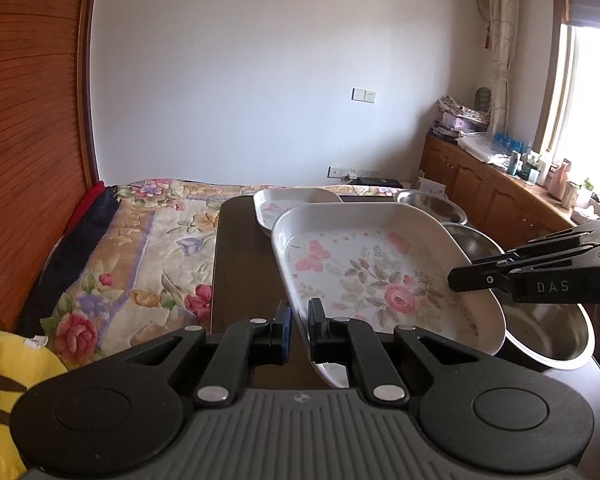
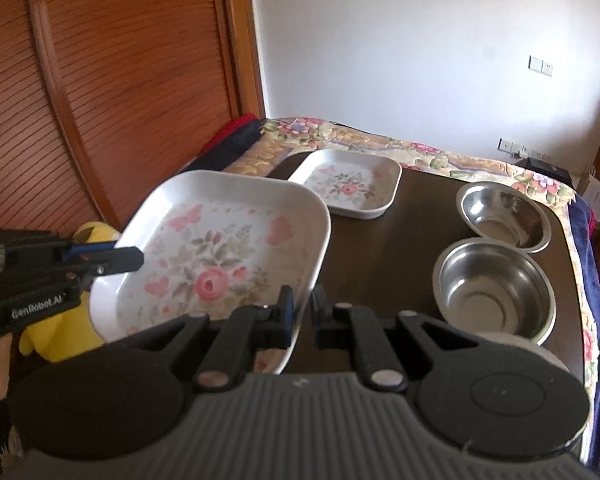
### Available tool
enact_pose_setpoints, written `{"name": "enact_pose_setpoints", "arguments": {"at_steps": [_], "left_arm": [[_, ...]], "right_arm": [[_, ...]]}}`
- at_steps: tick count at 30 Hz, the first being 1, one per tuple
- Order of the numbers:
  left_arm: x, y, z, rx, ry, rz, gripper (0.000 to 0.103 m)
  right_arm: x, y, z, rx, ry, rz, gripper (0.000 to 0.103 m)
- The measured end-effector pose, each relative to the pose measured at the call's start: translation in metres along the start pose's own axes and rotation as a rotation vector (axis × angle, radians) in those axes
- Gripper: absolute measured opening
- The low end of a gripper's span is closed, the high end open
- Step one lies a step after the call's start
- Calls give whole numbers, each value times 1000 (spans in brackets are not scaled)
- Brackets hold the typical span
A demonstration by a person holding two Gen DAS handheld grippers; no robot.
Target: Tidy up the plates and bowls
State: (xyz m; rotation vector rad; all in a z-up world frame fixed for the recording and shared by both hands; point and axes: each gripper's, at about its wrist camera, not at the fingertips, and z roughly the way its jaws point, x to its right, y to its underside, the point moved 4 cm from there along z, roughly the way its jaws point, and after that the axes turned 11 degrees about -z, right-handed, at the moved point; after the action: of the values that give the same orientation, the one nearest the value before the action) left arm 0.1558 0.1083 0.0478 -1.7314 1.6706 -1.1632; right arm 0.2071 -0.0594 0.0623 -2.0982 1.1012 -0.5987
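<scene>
Left wrist view shows the left tool (image 1: pixel 299 330) pinching the near rim of the large floral plate (image 1: pixel 364 276), its pads pressed onto that thin edge, while the right tool (image 1: pixel 466 278) bites the rim on the plate's opposite side; the right wrist view confirms it, with the right tool (image 2: pixel 302 316) clamped on the plate's (image 2: pixel 216 256) edge and the left tool (image 2: pixel 130 260) gripping the far rim. That plate hangs tilted above the dark counter (image 2: pixel 384 240), clear of its surface, held only by those two narrow grips. Judging from this, the main risk is a slip: the glossy rim is smooth, and if the two tools pull apart or twist out of step, one edge could slide free and the plate would swing down. Beyond the plate sits a smaller floral plate (image 2: pixel 350 186), the likely stacking spot; lowered crooked, the large plate could knock it along the counter. Right of the held plate stand two steel bowls (image 2: pixel 496 288), the nearer one close below its rim in the left wrist view, so a low or hasty swing could clip it.
</scene>
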Motion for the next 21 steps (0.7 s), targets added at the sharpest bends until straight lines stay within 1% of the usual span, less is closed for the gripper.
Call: {"name": "enact_pose_setpoints", "arguments": {"at_steps": [9, 14, 18, 21], "left_arm": [[1, 42, -39, 9, 22, -20, 38], [5, 61, -56, 19, 28, -11, 38], [6, 73, -63, 18, 35, -15, 38], [6, 82, -64, 19, 25, -8, 38]], "right_arm": [[-17, 35, -26, 20, -39, 7, 11], [-30, 57, -40, 28, -65, 1, 11], [-36, 72, -49, 36, -87, 9, 11], [-42, 82, -52, 39, -94, 7, 11]]}}
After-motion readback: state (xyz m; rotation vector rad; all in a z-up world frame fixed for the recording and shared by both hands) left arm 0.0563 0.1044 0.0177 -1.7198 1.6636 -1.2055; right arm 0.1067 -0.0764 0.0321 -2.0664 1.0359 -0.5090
